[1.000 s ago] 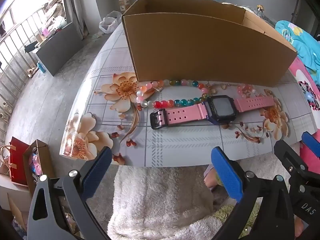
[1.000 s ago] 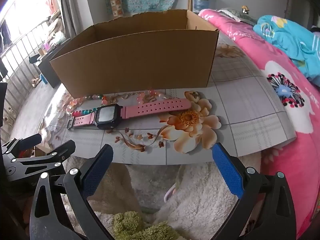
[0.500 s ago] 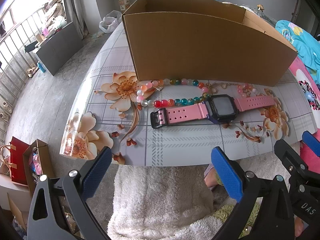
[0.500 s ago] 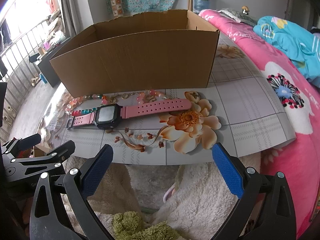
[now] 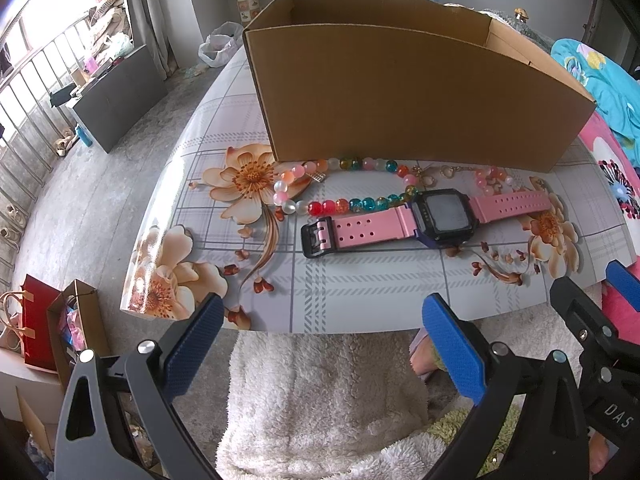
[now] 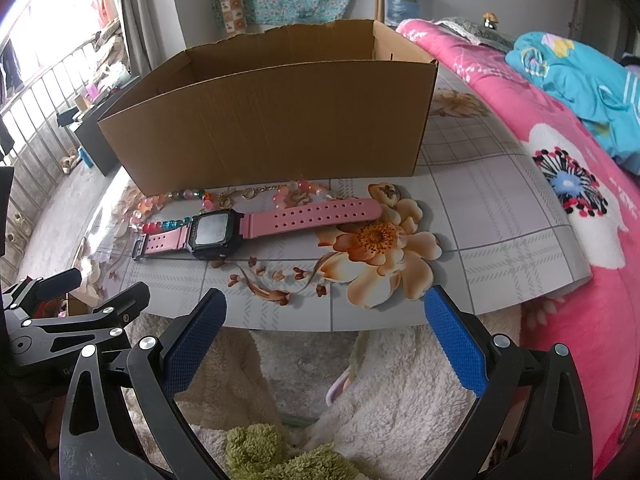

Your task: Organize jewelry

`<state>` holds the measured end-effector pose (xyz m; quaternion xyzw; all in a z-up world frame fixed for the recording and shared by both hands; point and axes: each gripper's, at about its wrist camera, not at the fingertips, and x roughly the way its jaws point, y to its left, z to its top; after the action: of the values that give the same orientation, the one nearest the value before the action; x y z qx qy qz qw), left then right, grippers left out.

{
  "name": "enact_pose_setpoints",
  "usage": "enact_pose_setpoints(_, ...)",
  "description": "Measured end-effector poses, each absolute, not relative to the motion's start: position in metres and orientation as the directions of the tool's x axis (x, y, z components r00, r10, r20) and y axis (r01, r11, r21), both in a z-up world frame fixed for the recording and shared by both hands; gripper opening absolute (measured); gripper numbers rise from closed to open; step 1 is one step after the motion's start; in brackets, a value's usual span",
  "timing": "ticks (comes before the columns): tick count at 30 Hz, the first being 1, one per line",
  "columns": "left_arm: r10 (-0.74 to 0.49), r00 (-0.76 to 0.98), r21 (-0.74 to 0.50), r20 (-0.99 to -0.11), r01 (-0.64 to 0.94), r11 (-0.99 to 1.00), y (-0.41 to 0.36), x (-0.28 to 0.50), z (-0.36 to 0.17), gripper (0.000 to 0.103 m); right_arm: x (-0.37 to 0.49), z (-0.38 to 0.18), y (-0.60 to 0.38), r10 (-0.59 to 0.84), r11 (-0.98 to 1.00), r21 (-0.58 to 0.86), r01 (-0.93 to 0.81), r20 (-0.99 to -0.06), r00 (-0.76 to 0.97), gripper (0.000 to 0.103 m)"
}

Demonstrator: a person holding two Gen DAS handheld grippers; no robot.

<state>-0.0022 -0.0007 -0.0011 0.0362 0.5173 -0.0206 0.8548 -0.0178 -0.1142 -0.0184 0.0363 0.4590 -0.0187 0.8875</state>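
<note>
A pink-strapped watch (image 5: 436, 218) (image 6: 224, 230) with a dark square face lies flat on the flowered table (image 5: 360, 288) (image 6: 500, 216). Behind it a loop of coloured glass beads (image 5: 352, 188) (image 6: 176, 208) and a small gold chain with pink beads (image 5: 476, 172) (image 6: 280, 192) lie against an open cardboard box (image 5: 400, 96) (image 6: 280, 120). My left gripper (image 5: 320, 344) hangs open below the table's near edge, short of the watch buckle. My right gripper (image 6: 324, 340) is open too, low before the table edge, with nothing between its blue pads.
A white fleece-covered lap (image 5: 320, 400) fills the space under both grippers. A pink flowered bedspread (image 6: 580, 184) runs along the right with a blue cloth (image 6: 580, 80) on it. A red bag (image 5: 36, 328) stands on the floor at left. Each gripper shows in the other's view.
</note>
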Motion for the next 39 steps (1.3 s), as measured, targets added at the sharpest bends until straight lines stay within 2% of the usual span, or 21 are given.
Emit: enact_pose_setpoints(39,0.009,0.465,0.048,-0.885,0.072,0.996,0.0008,-0.0011,-0.0002,0.097,-0.0152,-0.0128,-0.1141,-0.006,0.997,0.038,0.061,-0.808,0.590,0.095)
